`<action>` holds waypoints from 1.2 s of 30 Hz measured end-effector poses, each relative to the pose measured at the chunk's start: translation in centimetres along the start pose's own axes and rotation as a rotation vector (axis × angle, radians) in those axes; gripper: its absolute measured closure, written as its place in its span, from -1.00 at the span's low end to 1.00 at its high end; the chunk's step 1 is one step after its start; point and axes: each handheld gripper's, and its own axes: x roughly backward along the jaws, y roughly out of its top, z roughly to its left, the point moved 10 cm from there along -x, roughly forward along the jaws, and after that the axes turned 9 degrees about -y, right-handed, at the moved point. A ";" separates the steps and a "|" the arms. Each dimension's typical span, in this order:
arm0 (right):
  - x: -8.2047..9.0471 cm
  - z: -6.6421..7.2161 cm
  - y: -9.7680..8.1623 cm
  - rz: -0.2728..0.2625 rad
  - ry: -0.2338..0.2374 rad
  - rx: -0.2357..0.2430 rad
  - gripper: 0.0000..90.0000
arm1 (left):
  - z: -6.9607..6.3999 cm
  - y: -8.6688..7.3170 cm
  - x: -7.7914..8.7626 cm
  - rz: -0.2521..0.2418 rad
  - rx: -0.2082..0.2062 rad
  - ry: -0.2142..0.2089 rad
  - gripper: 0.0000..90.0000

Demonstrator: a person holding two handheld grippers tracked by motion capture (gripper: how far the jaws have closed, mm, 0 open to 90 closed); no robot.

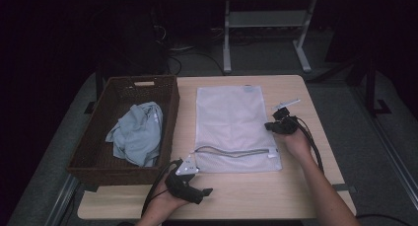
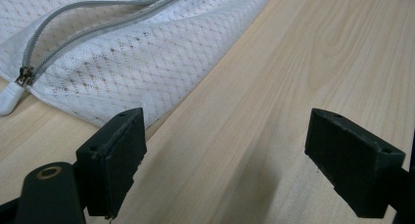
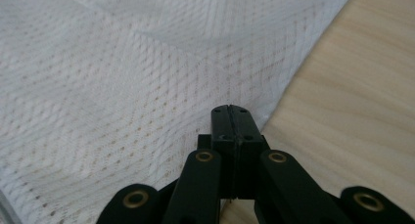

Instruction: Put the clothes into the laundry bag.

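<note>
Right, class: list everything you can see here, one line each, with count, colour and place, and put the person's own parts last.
Woven wicker basket: one, dark brown, table's left side.
Crumpled cloth: one, pale blue-grey, inside the basket.
Mesh laundry bag: one, white with a grey zip, flat at table centre.
Wooden table: one, light wood.
Left gripper: one, black, jaws open over bare table near the bag's corner.
Right gripper: one, black, jaws shut at the bag's right edge.

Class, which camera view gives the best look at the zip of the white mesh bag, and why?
The left gripper view: the zip runs close and sharp, lying partly open, with its pull at the left end. The high view shows it as a thin grey line near the bag's near edge. The right gripper view shows mesh, not the zip.
</note>
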 end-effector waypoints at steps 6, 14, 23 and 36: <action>-0.1 -0.3 -0.3 0.018 -0.023 0.010 0.99 | 0.0 0.0 0.1 -0.002 0.001 0.003 -0.67; 0.2 -1.3 -0.8 0.027 -0.044 0.013 0.99 | 0.1 0.0 0.1 0.000 0.000 0.004 -0.67; 1.0 -2.7 -1.8 0.045 -0.061 -0.005 0.99 | 0.1 0.0 0.0 0.001 -0.001 0.004 -0.67; 1.8 -4.7 -3.0 0.073 -0.076 -0.037 0.99 | 0.1 0.1 0.0 -0.001 -0.002 0.003 -0.67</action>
